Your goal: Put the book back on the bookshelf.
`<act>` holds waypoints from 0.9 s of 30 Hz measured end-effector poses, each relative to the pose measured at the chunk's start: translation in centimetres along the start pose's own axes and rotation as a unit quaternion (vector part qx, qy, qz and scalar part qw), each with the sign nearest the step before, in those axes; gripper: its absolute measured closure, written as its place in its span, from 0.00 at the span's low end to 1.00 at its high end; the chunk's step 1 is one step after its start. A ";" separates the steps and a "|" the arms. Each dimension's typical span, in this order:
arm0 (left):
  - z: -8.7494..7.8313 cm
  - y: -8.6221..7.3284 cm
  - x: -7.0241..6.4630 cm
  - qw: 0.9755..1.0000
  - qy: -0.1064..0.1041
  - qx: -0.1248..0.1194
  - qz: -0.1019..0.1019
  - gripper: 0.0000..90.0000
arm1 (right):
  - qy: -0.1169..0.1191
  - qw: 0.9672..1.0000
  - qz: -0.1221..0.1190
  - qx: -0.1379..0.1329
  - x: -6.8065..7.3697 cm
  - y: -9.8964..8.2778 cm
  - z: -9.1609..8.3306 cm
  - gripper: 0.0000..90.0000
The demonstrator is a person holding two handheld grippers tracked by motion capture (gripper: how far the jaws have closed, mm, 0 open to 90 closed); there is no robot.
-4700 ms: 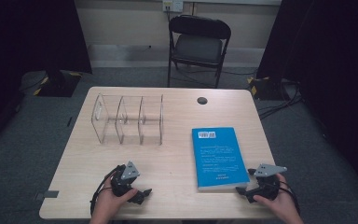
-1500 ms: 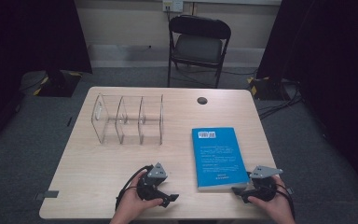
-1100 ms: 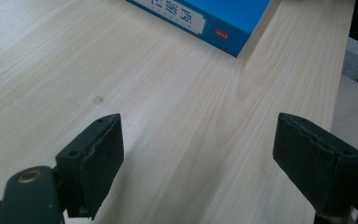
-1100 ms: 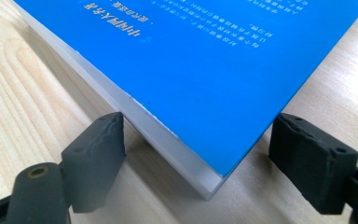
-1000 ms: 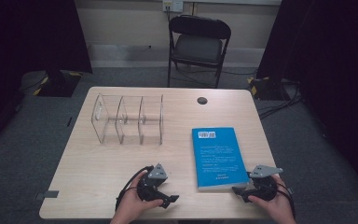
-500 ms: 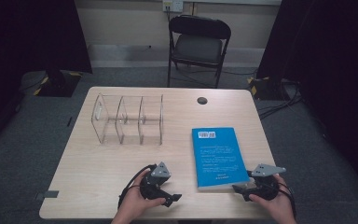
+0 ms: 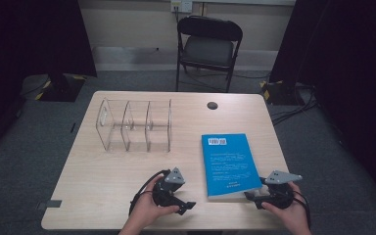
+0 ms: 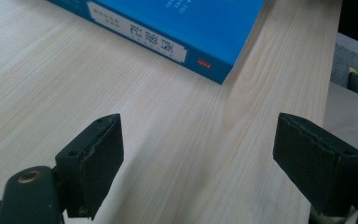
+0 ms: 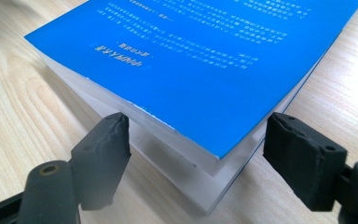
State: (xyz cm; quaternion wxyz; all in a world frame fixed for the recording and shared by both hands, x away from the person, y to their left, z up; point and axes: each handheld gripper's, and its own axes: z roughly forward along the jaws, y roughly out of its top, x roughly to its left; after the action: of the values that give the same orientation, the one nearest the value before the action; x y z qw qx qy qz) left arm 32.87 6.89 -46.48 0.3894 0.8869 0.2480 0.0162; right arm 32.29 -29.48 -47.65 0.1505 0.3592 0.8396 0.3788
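1. A blue book [image 7: 229, 164] lies flat on the wooden table [image 7: 103, 176], with its back cover up.
2. In the high view, the book sits at about 4 o'clock from the middle of the table, close to the near edge.
3. The right gripper [image 7: 252, 197] is at the book's near right corner, at about 5 o'clock on the table.
4. In the right gripper view, that corner [image 9: 214, 163] pokes in between the two black jaws.
5. The right jaws have just been closing in a little, but they are spread apart. I cannot tell for sure if the pads touch the book; they look just beside it.
6. The left gripper [image 7: 188, 205] is at about 6 o'clock on the table, just left of the book.
7. In the left gripper view, its jaws are spread wide with only bare table between them. The book's spine [image 8: 168, 44] is a bit farther off, at 12 o'clock.
8. A clear plastic rack [image 7: 134, 126] with three slots stands at about 10 o'clock, well apart from the book.
9. A small dark round thing [image 7: 212, 105] lies near the far edge, at about 1 o'clock.
10. A black folding chair [image 7: 208, 46] stands behind the table, at 12 o'clock.
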 end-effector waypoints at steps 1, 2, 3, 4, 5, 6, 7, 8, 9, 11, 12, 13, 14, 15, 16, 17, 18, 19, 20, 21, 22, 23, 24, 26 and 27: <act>0.3 0.2 -0.1 1.000 -0.005 -0.003 0.002 0.18 | 0.000 1.000 0.000 -0.001 0.0 0.0 0.0 0.25; 0.8 0.7 -0.4 1.000 -0.009 -0.004 0.006 0.18 | 0.000 1.000 -0.001 -0.001 0.0 0.0 0.0 0.25; 1.1 1.1 -0.5 1.000 -0.014 -0.005 0.009 0.18 | 0.000 1.000 -0.001 -0.002 0.0 0.1 0.0 0.25; 1.1 1.1 -0.5 1.000 -0.014 -0.005 0.009 0.18 | 0.000 1.000 -0.001 -0.002 0.0 0.1 0.0 0.25; 1.3 1.4 -0.7 1.000 -0.018 -0.007 0.009 0.18 | 0.000 1.000 0.002 -0.003 -0.1 0.1 0.0 0.25; 1.5 1.7 -0.8 1.000 -0.021 -0.008 0.010 0.18 | 0.000 1.000 0.002 -0.003 0.0 0.1 -0.1 0.25; 1.9 2.0 -0.9 1.000 -0.024 -0.013 0.012 0.18 | 0.000 1.000 0.002 -0.003 0.0 0.1 -0.1 0.25; 2.1 2.3 -1.0 1.000 -0.025 -0.008 0.015 0.18 | 0.000 1.000 0.003 -0.003 0.0 0.1 -0.1 0.25; 2.7 2.6 -1.1 0.999 -0.026 -0.012 0.017 0.18 | 0.001 1.000 0.002 -0.003 -0.1 0.1 -0.1 0.25; 2.9 2.8 -1.2 0.999 -0.029 -0.013 0.018 0.18 | 0.002 1.000 0.003 -0.004 -0.1 0.1 0.0 0.25; 3.2 3.2 -1.4 0.999 -0.028 -0.013 0.021 0.18 | 0.002 1.000 0.003 -0.004 -0.1 0.1 0.0 0.25; 3.4 3.4 -1.5 0.999 -0.030 -0.016 0.022 0.18 | 0.004 1.000 0.005 -0.004 -0.1 0.1 0.0 0.25; 3.4 3.4 -1.5 0.999 -0.030 -0.016 0.022 0.18 | 0.004 1.000 0.005 -0.004 -0.1 0.1 0.0 0.25; 3.6 3.6 -1.6 0.999 -0.029 -0.016 0.027 0.18 | 0.004 1.000 0.007 -0.005 -0.1 0.1 0.0 0.25; 3.6 3.8 -1.7 0.999 -0.027 -0.011 0.029 0.18 | 0.004 1.000 0.007 -0.005 -0.1 0.1 0.0 0.25; 3.8 4.1 -1.8 0.999 -0.030 -0.012 0.033 0.18 | 0.004 1.000 0.008 -0.006 -0.1 0.2 0.0 0.25; 4.0 4.4 -2.0 0.999 -0.032 -0.016 0.034 0.18 | 0.003 1.000 0.007 -0.007 -0.1 0.2 0.0 0.25; 4.0 4.4 -2.0 0.999 -0.032 -0.016 0.034 0.18 | 0.003 1.000 0.007 -0.007 -0.1 0.2 0.0 0.25; 4.1 4.6 -2.1 0.999 -0.034 -0.013 0.037 0.18 | 0.003 1.000 0.008 -0.007 -0.1 0.2 -0.1 0.25; 4.3 4.9 -2.2 0.998 -0.035 -0.015 0.041 0.18 | 0.004 1.000 0.009 -0.007 -0.1 0.3 -0.1 0.25; 4.4 5.0 -2.3 0.998 -0.035 -0.015 0.042 0.18 | 0.004 1.000 0.009 -0.009 -0.1 0.3 -0.1 0.25; 4.7 5.2 -2.5 0.998 -0.035 -0.018 0.045 0.18 | 0.004 1.000 0.009 -0.010 -0.1 0.3 -0.1 0.25; 4.9 5.3 -2.5 0.998 -0.034 -0.017 0.048 0.18 | 0.004 1.000 0.009 -0.011 -0.1 0.3 -0.1 0.25; 5.2 5.7 -2.7 0.998 -0.030 -0.015 0.057 0.18 | 0.003 1.000 0.011 -0.010 -0.1 0.4 -0.1 0.25; 5.4 5.9 -2.7 0.998 -0.029 -0.015 0.061 0.18 | 0.004 1.000 0.011 -0.011 0.0 0.4 -0.1 0.25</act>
State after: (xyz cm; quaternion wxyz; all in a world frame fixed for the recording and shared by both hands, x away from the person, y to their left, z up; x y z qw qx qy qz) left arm 34.20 -1.46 -45.69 0.4082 0.8944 0.1819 0.0182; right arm 32.46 -29.39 -47.30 0.1468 0.3656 0.8318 0.3911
